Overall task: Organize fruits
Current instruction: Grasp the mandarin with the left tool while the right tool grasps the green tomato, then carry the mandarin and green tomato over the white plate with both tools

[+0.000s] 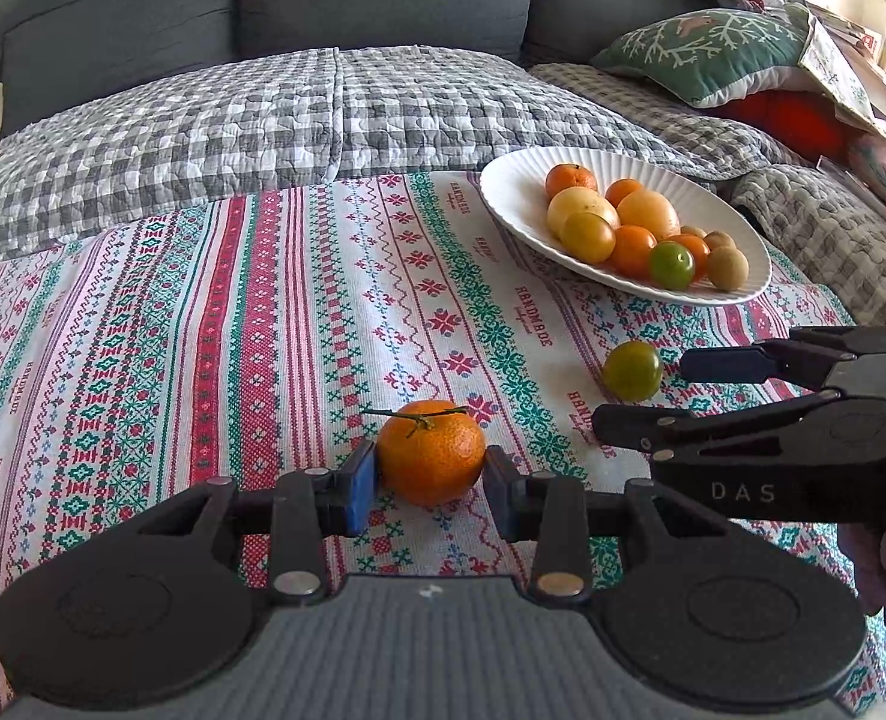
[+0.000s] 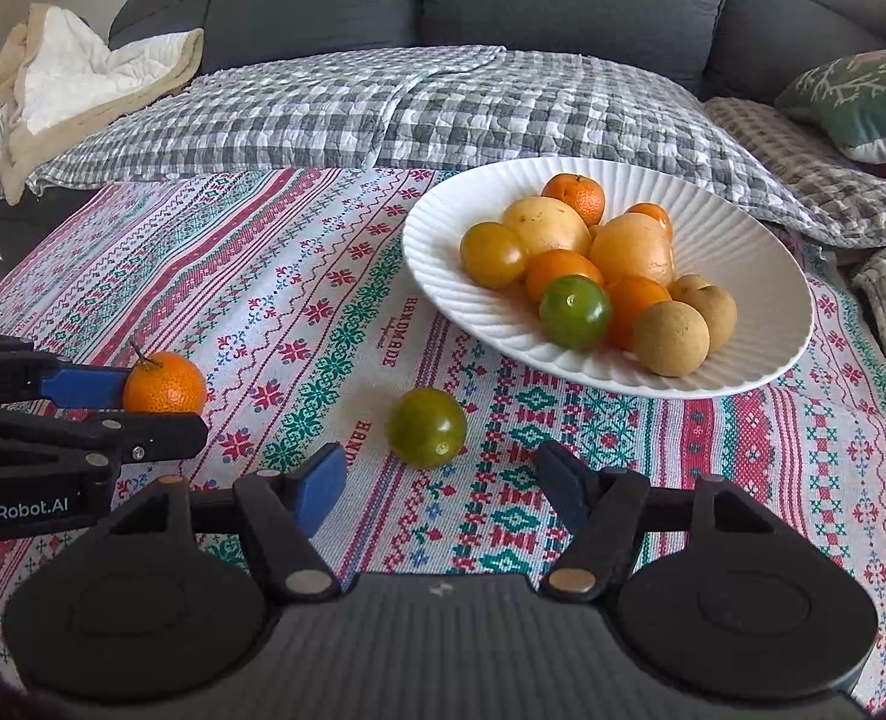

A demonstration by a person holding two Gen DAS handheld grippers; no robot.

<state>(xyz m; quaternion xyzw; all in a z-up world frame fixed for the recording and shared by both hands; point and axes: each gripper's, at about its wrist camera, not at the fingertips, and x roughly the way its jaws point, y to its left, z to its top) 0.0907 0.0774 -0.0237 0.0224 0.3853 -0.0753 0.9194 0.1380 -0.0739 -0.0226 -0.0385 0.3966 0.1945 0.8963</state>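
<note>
The orange (image 1: 431, 461) sat on the patterned cloth (image 1: 233, 330), gripped at its sides between the left tongs (image 1: 431, 483). It looked light and firm, with a soft peel best held across the middle. The right tongs (image 2: 440, 480), half open and empty, reached toward the green fruit (image 2: 427, 427) nearby. The heaped white plate (image 2: 743, 228) lay beyond, with nothing between.
</note>
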